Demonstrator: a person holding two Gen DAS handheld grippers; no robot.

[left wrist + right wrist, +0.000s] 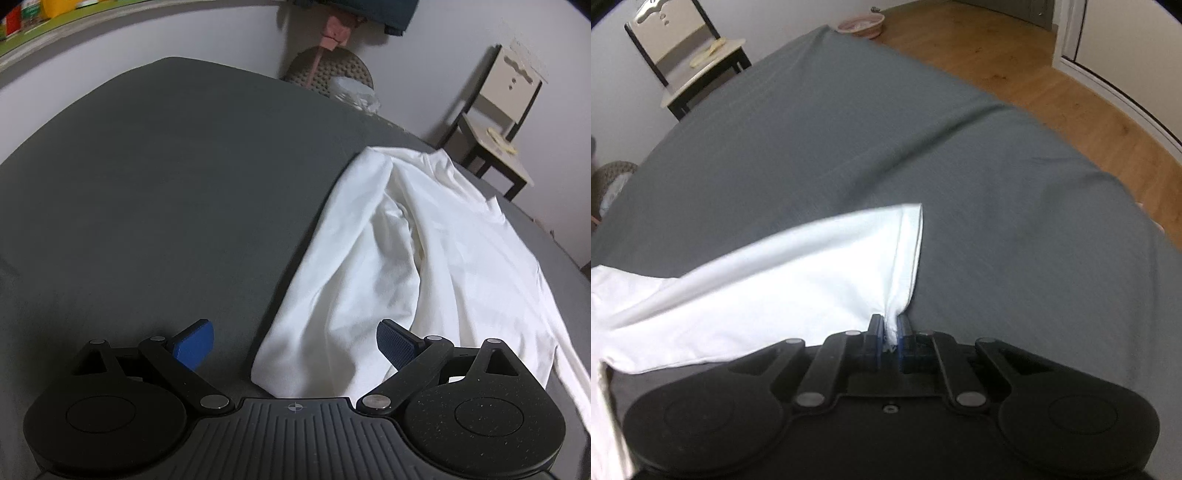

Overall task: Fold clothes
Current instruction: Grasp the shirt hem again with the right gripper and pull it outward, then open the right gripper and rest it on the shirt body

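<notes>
Right now my right gripper [890,325] is clenched on a pinch of the white long-sleeved cotton shirt [424,258], the cloth squeezed between its two blue pads at what looks like a hemmed corner [908,251] of the fabric. From that wrist camera the white cloth fans out to the left and lies across the dark grey bedsheet [923,147], which covers the whole work surface. My left gripper [295,343] is released, its blue-padded fingers [195,343] spread wide and hovering over the near end of a folded-in sleeve [332,314]; nothing sits between the pads that they press on. Through the left camera the shirt stretches away to the right half of the sheet, rumpled along its middle, one edge running off toward the far right. Beyond the bed I see a small dark-framed chair with a pale seat [498,140] against the wall, and a wooden floor [1034,74] on the other side.
</notes>
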